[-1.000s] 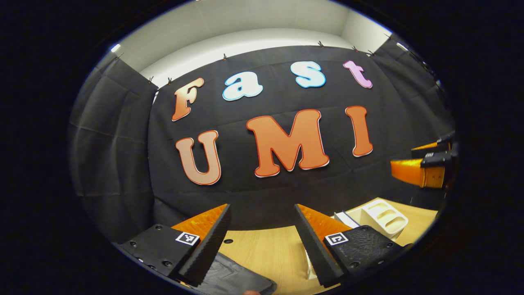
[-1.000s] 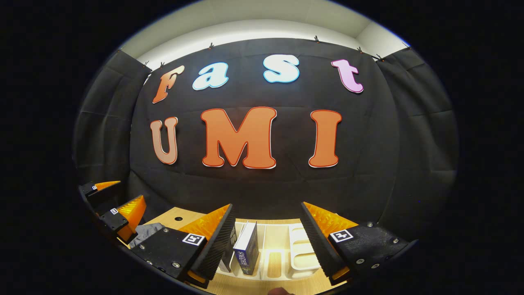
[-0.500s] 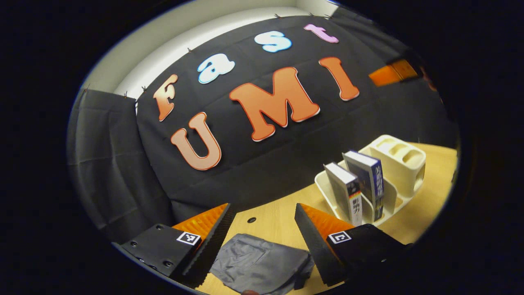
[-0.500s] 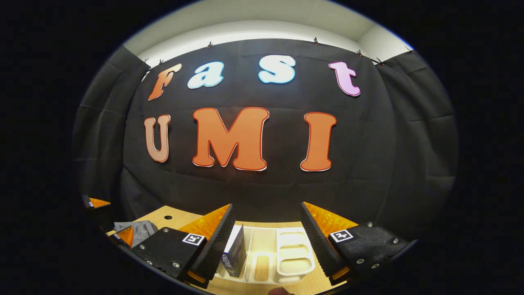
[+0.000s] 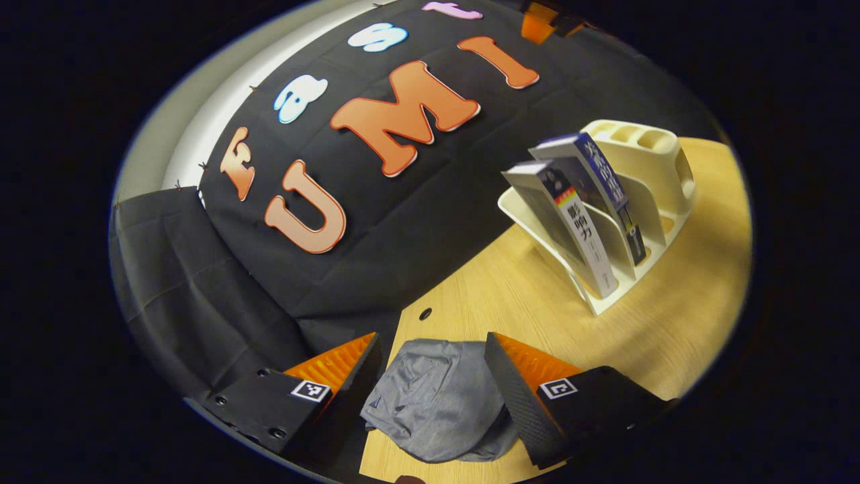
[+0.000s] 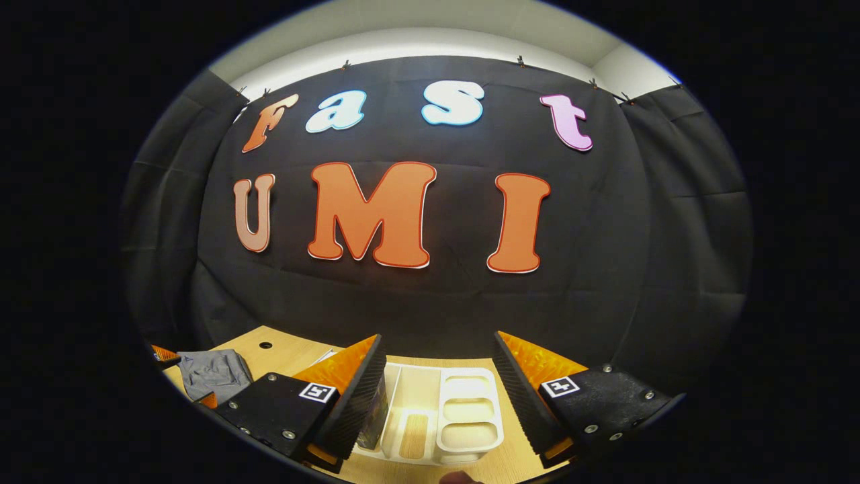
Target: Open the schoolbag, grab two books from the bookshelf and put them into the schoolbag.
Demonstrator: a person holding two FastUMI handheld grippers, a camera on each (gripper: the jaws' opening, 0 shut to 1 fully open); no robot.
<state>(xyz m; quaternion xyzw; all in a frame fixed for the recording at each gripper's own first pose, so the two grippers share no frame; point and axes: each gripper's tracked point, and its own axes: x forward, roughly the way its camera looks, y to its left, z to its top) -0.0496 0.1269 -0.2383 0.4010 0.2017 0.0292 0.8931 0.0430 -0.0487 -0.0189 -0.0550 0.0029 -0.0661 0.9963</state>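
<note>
A light wooden table [image 5: 672,323] with a pale grain runs up to the black cloth wall [image 5: 403,222] of the booth. A small round dark hole [image 5: 424,313] sits in the tabletop near the cloth's lower edge. A white wall [image 6: 430,30] shows above the cloth.

You are working in a booth walled with black cloth [image 6: 672,222], which hangs from small clips along its top edge. Above the cloth, a pale wall [image 6: 430,27] is brightly lit. Your light wooden tabletop [image 5: 678,323] has a small round hole [image 5: 424,314] near the back.
</note>
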